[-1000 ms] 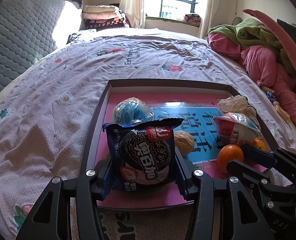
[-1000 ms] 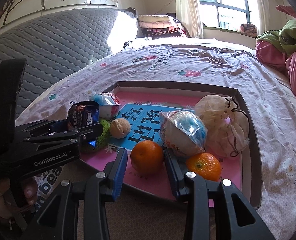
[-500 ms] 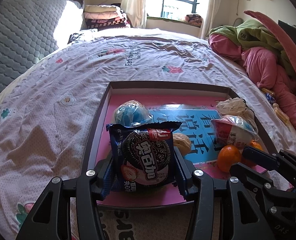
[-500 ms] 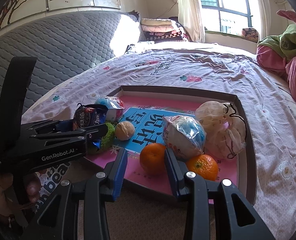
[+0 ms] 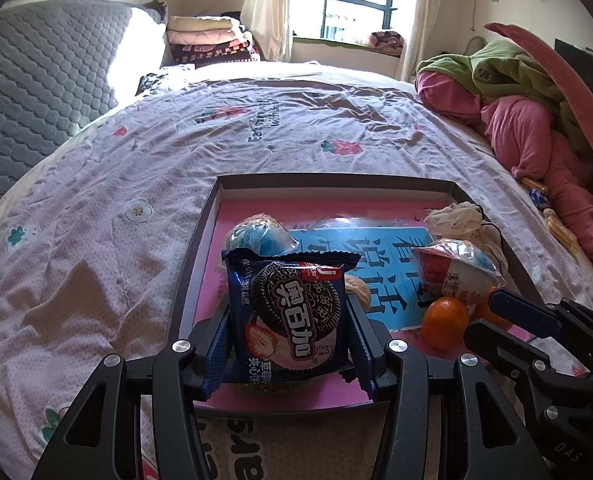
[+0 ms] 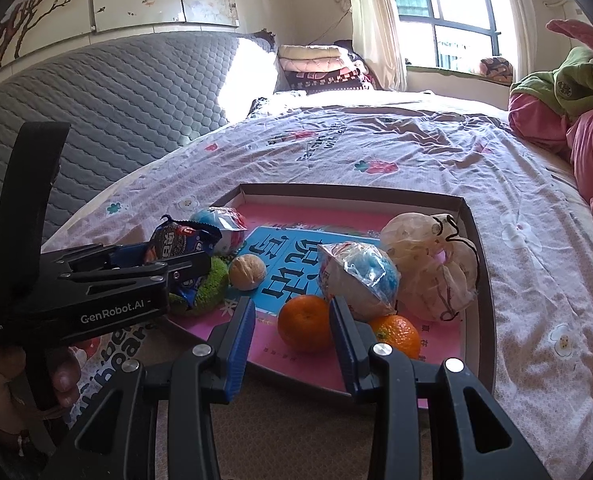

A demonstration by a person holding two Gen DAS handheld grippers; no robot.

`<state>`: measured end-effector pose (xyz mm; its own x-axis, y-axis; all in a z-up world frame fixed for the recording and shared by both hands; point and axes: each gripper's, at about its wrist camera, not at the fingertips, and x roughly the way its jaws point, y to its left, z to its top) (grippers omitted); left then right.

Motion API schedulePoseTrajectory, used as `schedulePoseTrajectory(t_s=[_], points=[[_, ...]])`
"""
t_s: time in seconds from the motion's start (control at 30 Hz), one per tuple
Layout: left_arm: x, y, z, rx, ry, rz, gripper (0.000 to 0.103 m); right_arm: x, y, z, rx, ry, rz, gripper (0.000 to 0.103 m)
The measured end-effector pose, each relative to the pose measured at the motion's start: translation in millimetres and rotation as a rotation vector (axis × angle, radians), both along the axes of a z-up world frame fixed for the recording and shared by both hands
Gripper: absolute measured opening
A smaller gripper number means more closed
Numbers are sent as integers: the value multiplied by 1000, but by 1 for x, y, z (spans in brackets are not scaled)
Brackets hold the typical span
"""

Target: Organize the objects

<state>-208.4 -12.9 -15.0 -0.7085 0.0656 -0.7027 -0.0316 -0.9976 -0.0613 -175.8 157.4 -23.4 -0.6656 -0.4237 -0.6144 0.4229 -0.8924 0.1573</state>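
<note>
Your left gripper (image 5: 288, 338) has its jaws clamped on a blue cookie packet (image 5: 290, 316), pads pressing both side edges. The packet stands upright, with a black sandwich cookie, a strawberry and white lettering on the front, and it sits over the near left corner of the tray (image 5: 200, 240). Your right gripper (image 6: 292, 340) has jaws parted and gripping nothing; an orange (image 6: 303, 323) sits in the gap ahead of them, and whether the pads touch it is unclear.

The tray is a shallow dark-rimmed box with a pink floor and a blue printed sheet (image 6: 292, 264), lying on the bed (image 5: 96, 240). Inside: a blue ball in clear wrap (image 5: 258, 234) at far left, a walnut (image 6: 247, 272), a green fuzzy thing (image 6: 210, 286), a second wrapped ball (image 6: 360, 280), a crumpled mesh bag (image 6: 428, 264), and a second orange (image 6: 396, 334).

In the left view the packet hides most of the walnut and the green thing, and the right gripper covers the second orange. The person's hand (image 6: 0, 384) is cut off at the frame edge.
</note>
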Motion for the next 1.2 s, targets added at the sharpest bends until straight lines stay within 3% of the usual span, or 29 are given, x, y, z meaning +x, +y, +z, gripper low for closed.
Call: schedulePoseTrajectory(t_s=[0.43, 0.77, 1.03, 1.2], points=[[1, 1, 5, -7, 3, 4, 54, 3, 4, 6, -14, 15, -4, 39], [5, 0, 12, -8, 21, 15, 62, 7, 9, 13, -27, 29, -19, 40], [16, -3, 29, -3, 53, 19, 66, 13, 14, 27, -40, 41, -52, 57], [28, -8, 40, 3, 74, 28, 68, 21, 12, 38, -18, 55, -65, 61]])
